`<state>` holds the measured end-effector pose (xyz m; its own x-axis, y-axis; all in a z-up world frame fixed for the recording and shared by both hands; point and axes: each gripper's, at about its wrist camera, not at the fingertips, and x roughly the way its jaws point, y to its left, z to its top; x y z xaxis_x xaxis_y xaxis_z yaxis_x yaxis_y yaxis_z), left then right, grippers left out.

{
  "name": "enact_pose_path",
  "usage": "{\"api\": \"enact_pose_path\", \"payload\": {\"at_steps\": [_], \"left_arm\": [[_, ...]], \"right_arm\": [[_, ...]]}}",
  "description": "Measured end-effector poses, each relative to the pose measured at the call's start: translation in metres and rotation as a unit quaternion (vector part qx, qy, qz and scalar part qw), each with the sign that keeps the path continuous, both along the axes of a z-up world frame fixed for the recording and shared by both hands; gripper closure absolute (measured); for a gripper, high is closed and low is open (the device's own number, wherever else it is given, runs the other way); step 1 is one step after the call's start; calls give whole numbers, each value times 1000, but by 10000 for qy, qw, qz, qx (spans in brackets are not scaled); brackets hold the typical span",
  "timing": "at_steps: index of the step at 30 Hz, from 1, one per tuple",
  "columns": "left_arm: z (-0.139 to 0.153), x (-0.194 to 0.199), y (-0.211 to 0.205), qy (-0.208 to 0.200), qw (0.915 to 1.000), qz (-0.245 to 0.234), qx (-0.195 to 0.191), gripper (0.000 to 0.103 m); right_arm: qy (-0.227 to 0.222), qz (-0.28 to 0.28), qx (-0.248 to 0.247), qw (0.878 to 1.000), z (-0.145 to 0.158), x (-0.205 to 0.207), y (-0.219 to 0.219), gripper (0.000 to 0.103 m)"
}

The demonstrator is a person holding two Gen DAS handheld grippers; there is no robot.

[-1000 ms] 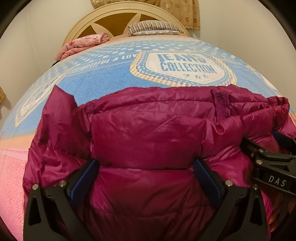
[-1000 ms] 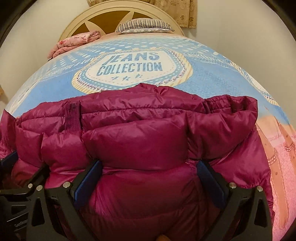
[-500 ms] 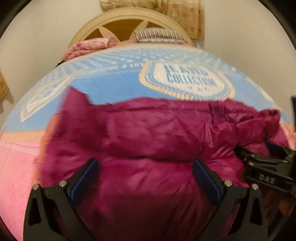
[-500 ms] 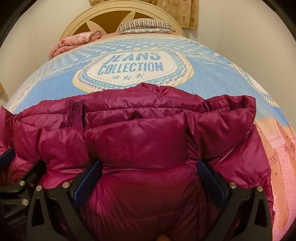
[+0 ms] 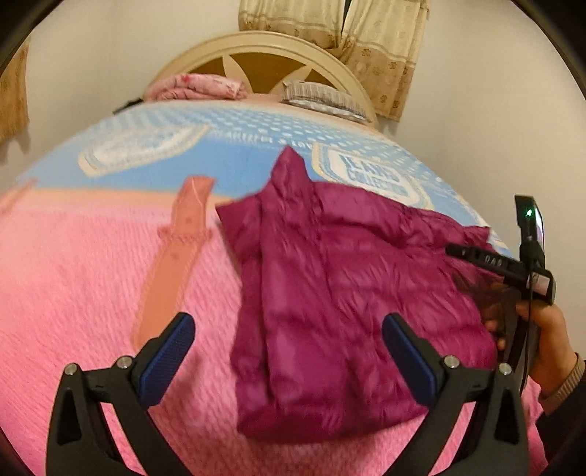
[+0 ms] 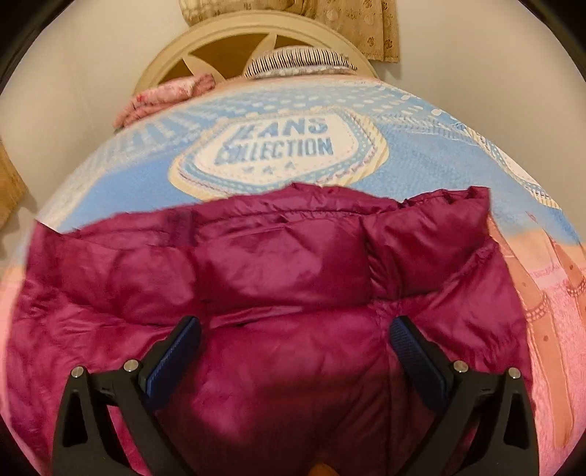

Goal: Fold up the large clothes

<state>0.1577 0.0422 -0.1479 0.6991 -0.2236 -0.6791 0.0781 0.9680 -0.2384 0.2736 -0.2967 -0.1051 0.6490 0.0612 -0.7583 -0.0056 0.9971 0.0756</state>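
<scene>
A magenta puffer jacket [image 5: 344, 293] lies folded into a bundle on the bed. My left gripper [image 5: 287, 342] is open and empty, raised above the jacket's left edge and the pink bedspread [image 5: 91, 285]. My right gripper [image 6: 295, 344] is open, its blue-padded fingers [image 6: 175, 351] spread just over the jacket [image 6: 278, 278]; nothing is held between them. In the left wrist view the right gripper's body [image 5: 512, 263] and the hand holding it show at the jacket's right side.
The bedspread has a blue part with a "JEANS COLLECTION" badge [image 6: 278, 150] beyond the jacket. A cream headboard [image 5: 263, 62], folded pink bedding [image 5: 194, 86] and a striped pillow [image 6: 296, 62] are at the far end. Curtains [image 5: 329, 22] hang behind.
My left gripper has pulled back and up and swung left, away from the jacket it was pressed into. My right gripper has lifted slightly off the jacket.
</scene>
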Motion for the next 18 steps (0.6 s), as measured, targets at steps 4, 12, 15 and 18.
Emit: {"api": "enact_pose_path", "payload": {"at_steps": [4, 12, 15, 18], "left_arm": [[-15, -3, 3, 8, 9992, -102, -395, 0], [-30, 0, 2, 46, 9921, -386, -1194, 1], [-39, 7, 7, 205, 9873, -414, -1523, 1], [-41, 9, 10, 271, 9840, -407, -1714, 1]], "right_arm": [[-286, 446, 36, 9986, 19, -34, 19, 1], [-74, 745, -448, 9962, -9, -55, 42, 1], [76, 775, -427, 9960, -22, -52, 41, 1], [76, 805, -444, 9957, -22, -53, 42, 1]]}}
